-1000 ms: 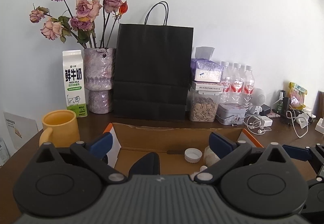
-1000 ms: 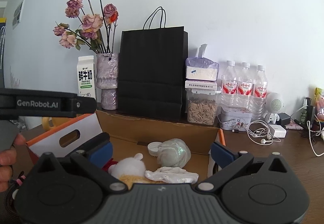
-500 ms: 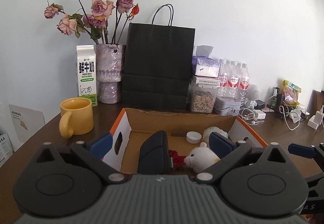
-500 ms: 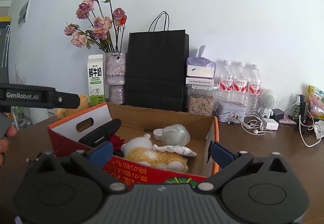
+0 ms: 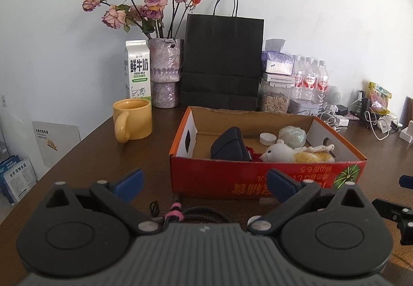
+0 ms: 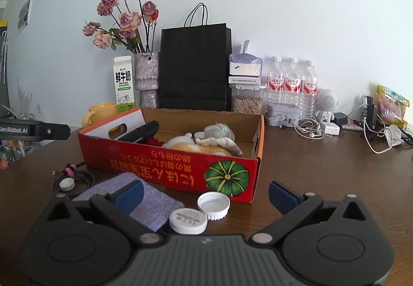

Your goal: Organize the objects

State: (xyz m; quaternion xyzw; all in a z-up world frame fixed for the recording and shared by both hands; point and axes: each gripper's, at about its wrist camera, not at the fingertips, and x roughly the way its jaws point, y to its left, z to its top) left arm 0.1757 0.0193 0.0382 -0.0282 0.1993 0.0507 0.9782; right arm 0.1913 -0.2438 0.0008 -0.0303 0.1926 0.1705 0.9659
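Observation:
A red cardboard box [image 5: 258, 180] [image 6: 165, 164] sits mid-table. Inside lie a dark pouch [image 5: 229, 144], a white and yellow plush toy [image 5: 291, 154], a pale green bundle [image 5: 293, 133] and a white cap [image 5: 267, 137]. In front of the box, the right wrist view shows a white bottle cap [image 6: 213, 205], a white round disc [image 6: 188, 221], a blue-grey cloth [image 6: 144, 200] and a coiled black cable [image 6: 73, 178] with a pink tie. My left gripper [image 5: 204, 181] and right gripper [image 6: 205, 191] both stand open and empty, short of the box.
A yellow mug [image 5: 133, 119], milk carton [image 5: 138, 69], vase of dried roses [image 5: 165, 71], black paper bag [image 5: 222, 61], seed jar [image 6: 246, 102], water bottles [image 6: 291, 82] and tangled chargers [image 6: 382, 131] line the back. Leaflets [image 5: 18, 177] stand at the left table edge.
Both grippers have pulled back from over the box toward the near table edge. The box front, the caps, the cloth and the cable have come into view.

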